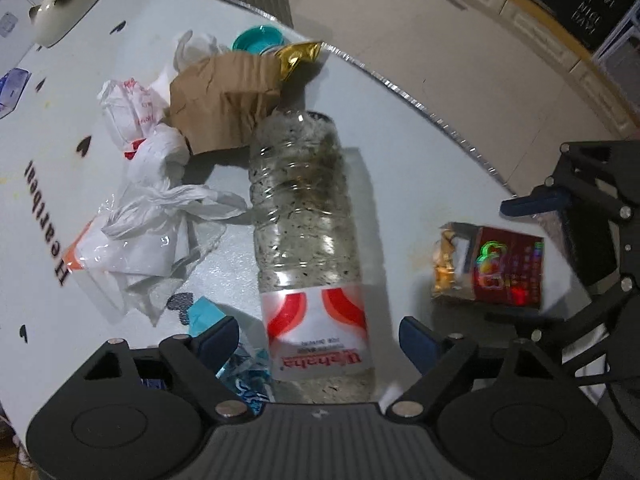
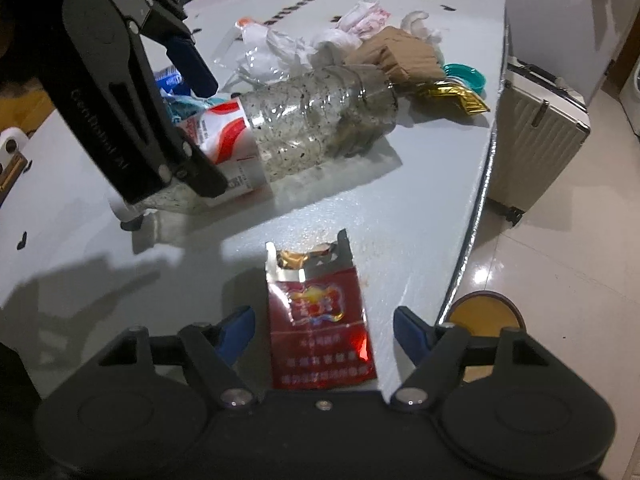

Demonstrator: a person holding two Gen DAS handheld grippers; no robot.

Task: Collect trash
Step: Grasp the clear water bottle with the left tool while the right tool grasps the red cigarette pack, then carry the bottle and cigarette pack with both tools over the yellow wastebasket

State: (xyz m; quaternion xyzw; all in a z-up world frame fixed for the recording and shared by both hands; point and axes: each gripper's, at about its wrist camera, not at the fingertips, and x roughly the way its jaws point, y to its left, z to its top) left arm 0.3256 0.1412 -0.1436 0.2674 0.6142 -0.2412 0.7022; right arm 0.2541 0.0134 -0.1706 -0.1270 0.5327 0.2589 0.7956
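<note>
Two grippers work over the white table (image 1: 400,152). The left gripper (image 1: 320,344) points down with its fingers (image 1: 218,340) spread on either side of the bottle (image 1: 304,216), which lies on its side between them, label end nearest; neither finger visibly presses on it. The right gripper (image 2: 324,330) straddles the pack (image 2: 320,328), its fingers (image 2: 412,330) apart, with bare table showing on both sides of the pack.

The bottle is clear ribbed plastic, speckled with dark grime inside, and wears a white label with red arcs. The pack is red, flattened and torn open at the far end, with gold foil showing and a shiny hologram on its face; it lies near the table's edge, well apart from the bottle.

Beyond the bottle lies a heap: brown paper (image 1: 224,104), crumpled white plastic bags (image 1: 152,216), a gold wrapper (image 1: 298,56) and a teal lid (image 1: 256,38).
</note>
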